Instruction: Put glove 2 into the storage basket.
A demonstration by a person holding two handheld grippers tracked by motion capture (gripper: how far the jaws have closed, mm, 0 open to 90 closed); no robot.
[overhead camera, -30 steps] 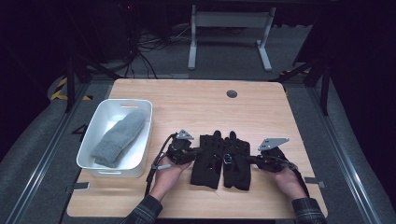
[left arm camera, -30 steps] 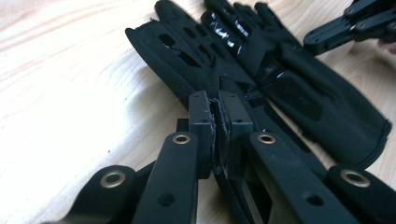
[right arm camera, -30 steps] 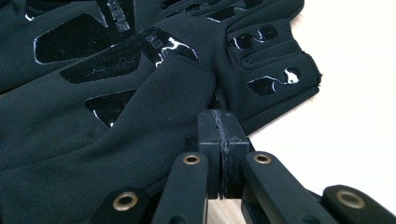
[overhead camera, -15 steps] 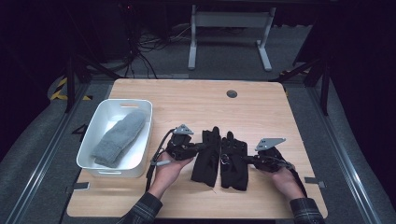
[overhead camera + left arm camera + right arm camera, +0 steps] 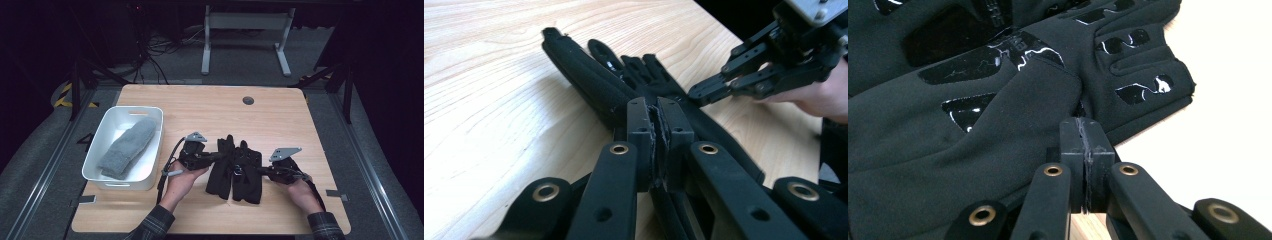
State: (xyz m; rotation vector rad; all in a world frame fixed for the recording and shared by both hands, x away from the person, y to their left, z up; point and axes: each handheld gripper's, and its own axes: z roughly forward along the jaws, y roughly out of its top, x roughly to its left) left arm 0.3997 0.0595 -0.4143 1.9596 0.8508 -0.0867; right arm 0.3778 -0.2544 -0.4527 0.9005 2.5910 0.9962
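Note:
Two black gloves lie side by side on the wooden table near its front edge, the left glove [image 5: 219, 177] folded narrow along its length, the right glove [image 5: 249, 184] beside it. My left gripper [image 5: 220, 156] comes in from the left with its jaws shut on the left glove's [image 5: 589, 80] folded edge. My right gripper [image 5: 256, 170] reaches in from the right, shut on a fold of the right glove [image 5: 973, 130], whose shiny grip patches face up. In the left gripper view my left gripper [image 5: 656, 122] faces the right gripper [image 5: 698, 93] across the gloves.
A white tray [image 5: 131, 111] at the table's left holds a grey woollen mitten [image 5: 127, 147]. A round cable hole [image 5: 248, 100] sits near the table's far edge. Bare wood [image 5: 210, 117] stretches behind the gloves. Dark floor and a desk frame lie beyond.
The gloves lay spread wide and flat before. Both grippers have moved inward towards each other, and the gloves are now folded narrower.

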